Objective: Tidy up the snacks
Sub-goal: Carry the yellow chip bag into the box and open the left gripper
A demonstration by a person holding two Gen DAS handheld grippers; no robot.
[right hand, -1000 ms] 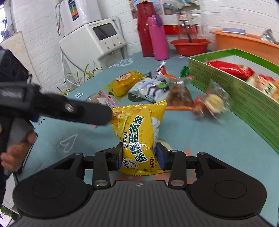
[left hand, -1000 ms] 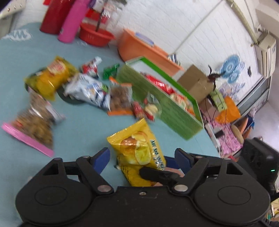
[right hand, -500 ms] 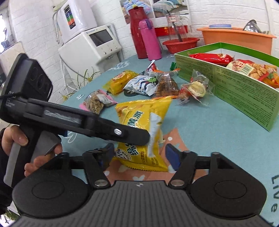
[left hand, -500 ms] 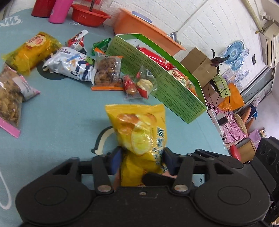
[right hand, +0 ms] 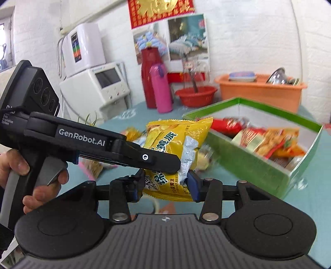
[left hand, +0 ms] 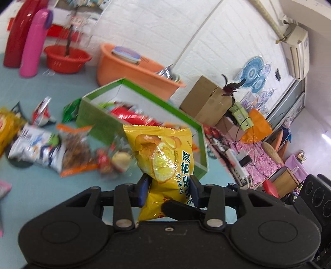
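The left gripper (left hand: 168, 191) squeezes something between its blue pads. The right gripper (right hand: 165, 186) is closing on it too. A hand (right hand: 26, 182) holds the left handle.

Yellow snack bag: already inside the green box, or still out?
Out. The yellow snack bag is held above the table, between both grippers' fingers, short of the green box.

Walls: white-painted brick (left hand: 157, 27). White wall-mounted air-con unit (left hand: 296, 47) high at right. Red-and-gold paper banner (right hand: 160, 10) and bedding posters on wall. White boxy countertop appliance w/ small screen (right hand: 97, 84) at left. Brown cardboard boxes (left hand: 206, 99) on floor by wall.
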